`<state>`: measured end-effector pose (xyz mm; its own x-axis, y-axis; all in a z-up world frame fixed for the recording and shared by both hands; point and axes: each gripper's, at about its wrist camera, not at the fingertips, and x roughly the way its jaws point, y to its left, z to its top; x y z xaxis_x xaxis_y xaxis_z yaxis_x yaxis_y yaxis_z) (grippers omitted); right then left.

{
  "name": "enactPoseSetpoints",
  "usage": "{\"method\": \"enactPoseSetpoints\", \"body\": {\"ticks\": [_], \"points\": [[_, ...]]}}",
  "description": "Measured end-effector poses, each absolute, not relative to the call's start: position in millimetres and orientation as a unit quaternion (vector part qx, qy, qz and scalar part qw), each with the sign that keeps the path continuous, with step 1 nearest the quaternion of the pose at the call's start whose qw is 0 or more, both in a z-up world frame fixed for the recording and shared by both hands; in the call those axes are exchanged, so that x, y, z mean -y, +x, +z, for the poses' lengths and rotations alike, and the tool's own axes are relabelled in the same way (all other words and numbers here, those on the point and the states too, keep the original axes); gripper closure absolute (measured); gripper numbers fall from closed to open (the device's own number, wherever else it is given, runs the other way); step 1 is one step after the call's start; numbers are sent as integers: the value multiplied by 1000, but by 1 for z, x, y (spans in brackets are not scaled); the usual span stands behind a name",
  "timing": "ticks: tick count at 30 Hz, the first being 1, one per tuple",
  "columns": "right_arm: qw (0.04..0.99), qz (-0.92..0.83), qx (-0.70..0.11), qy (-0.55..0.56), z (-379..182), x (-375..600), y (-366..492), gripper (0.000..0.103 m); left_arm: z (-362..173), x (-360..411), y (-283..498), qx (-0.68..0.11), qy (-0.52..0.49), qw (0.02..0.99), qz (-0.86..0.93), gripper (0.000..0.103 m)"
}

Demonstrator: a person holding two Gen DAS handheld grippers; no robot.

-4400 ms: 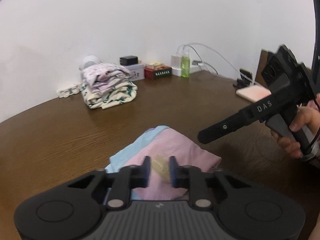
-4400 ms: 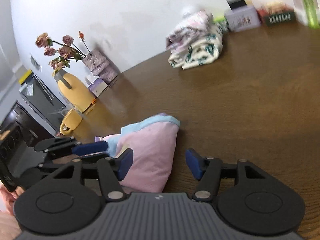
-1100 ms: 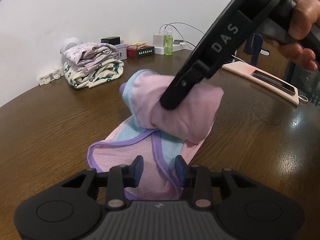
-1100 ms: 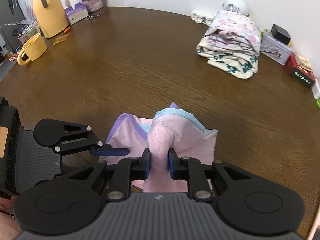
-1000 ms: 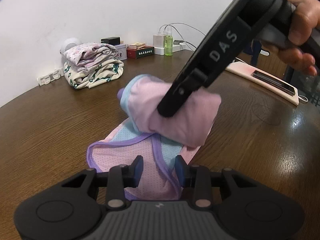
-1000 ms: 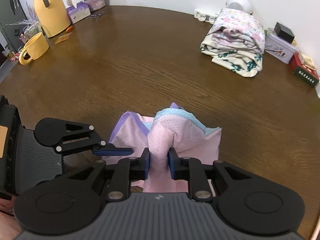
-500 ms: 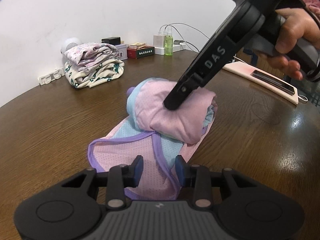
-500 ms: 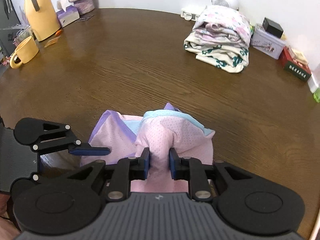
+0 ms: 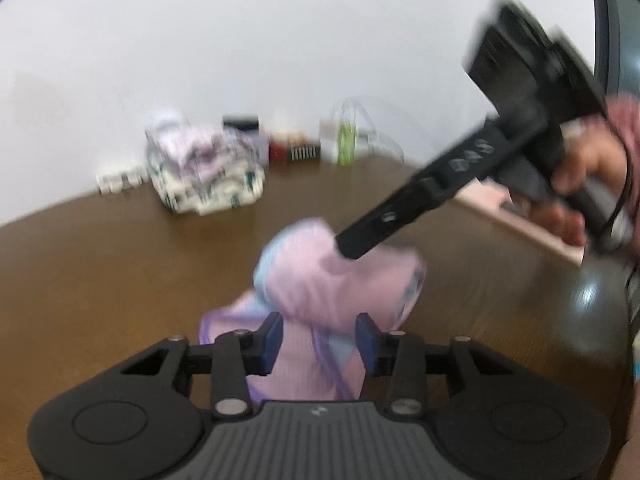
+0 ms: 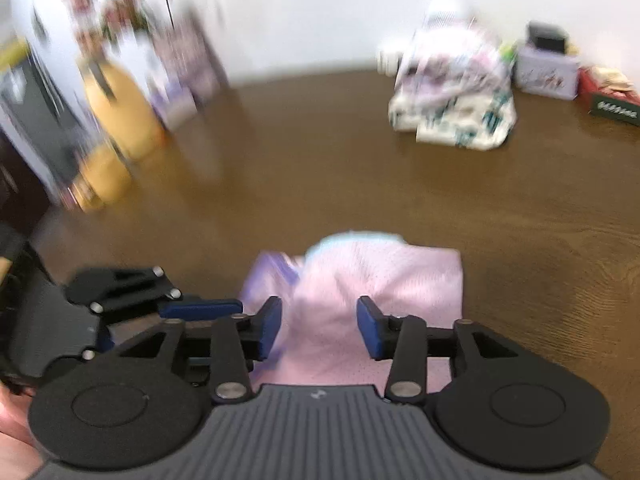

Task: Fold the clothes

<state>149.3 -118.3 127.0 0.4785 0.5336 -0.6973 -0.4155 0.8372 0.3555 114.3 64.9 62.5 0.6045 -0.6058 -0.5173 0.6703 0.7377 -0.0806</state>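
The pink garment [image 9: 336, 280], one piece with pale blue and purple trim, lies folded over on itself near the close edge of the one brown table [image 9: 120, 280], bunched into a soft mound in front of both pairs of tongs. The table fills most of both views. Far back by the white wall sits one stack of folded clothes [image 10: 452, 92], white and floral, well apart from the pink piece. There are two tongs. The left tongs [image 9: 319, 342] have just been opening; their blue pads stand a moderate way apart with a flap of the pink fabric between them, and I see no pad pressing on it. The right tongs [image 10: 319, 330] have also just been opening, and their pads stand clear of the cloth that lies between and ahead of them. Only the left view shows the hand [image 9: 584, 184] that grips the right tool's handle, with the tool's tip just above the mound, and a small green bottle [image 9: 346, 140] by the wall. Only the right view shows a yellow jug [image 10: 116, 120] and blurred flowers [image 10: 104, 4] at the table's far left, and a pale tin box [image 10: 546, 70] beside the stack.
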Motion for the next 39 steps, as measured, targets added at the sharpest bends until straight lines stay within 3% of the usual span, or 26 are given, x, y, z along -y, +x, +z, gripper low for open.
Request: {"method": "enactPoseSetpoints", "body": {"ticks": [4, 6, 7, 16, 29, 39], "points": [[874, 269, -397, 77, 125, 144, 133, 60, 75, -60, 130, -260, 45, 897, -353, 67], [871, 272, -403, 68, 114, 145, 130, 65, 74, -49, 142, -270, 48, 894, -354, 80], [869, 274, -407, 62, 109, 144, 129, 66, 73, -43, 148, -277, 50, 891, -356, 81], [878, 271, -393, 29, 73, 146, 122, 66, 39, -19, 169, -325, 66, 876, -350, 81], [840, 293, -406, 209, 59, 221, 157, 56, 51, -18, 153, -298, 98, 884, -346, 77], [820, 305, -426, 230, 42, 220, 173, 55, 36, -18, 155, -316, 112, 878, -341, 76]]}}
